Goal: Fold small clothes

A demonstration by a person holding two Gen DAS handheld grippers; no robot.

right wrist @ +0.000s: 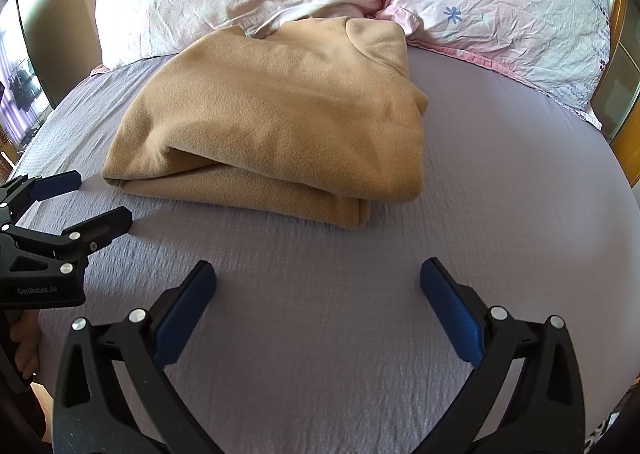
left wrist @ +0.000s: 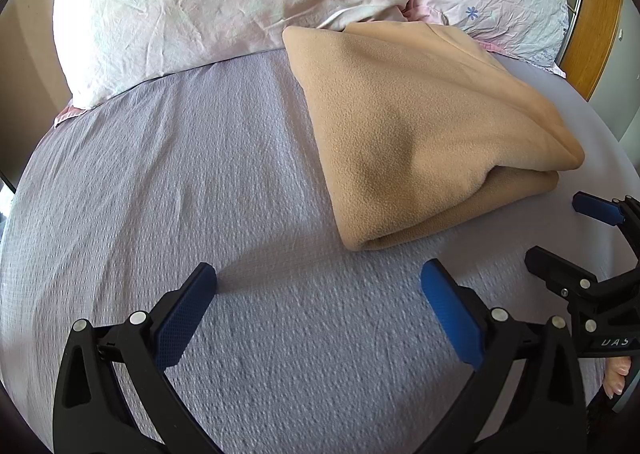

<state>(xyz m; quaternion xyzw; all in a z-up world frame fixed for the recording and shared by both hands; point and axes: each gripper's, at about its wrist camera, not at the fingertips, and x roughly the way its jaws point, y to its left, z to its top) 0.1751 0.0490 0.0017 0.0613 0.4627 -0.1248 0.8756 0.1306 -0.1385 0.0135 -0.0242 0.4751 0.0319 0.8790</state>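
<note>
A tan fleece garment (left wrist: 420, 133) lies folded in a thick stack on the lilac bed sheet (left wrist: 200, 193), its far end against the pillows. It also shows in the right wrist view (right wrist: 280, 121). My left gripper (left wrist: 318, 278) is open and empty, just above the sheet, in front and left of the garment. My right gripper (right wrist: 318, 278) is open and empty, in front of the garment's near fold. The right gripper also shows at the right edge of the left wrist view (left wrist: 560, 230), and the left gripper at the left edge of the right wrist view (right wrist: 100, 199), both open.
Two pale pink floral pillows (left wrist: 192, 9) (right wrist: 512, 9) lie across the head of the bed. A wooden headboard or door frame (left wrist: 596, 13) stands at the far right. A window with purple curtains (right wrist: 20, 93) is at the left.
</note>
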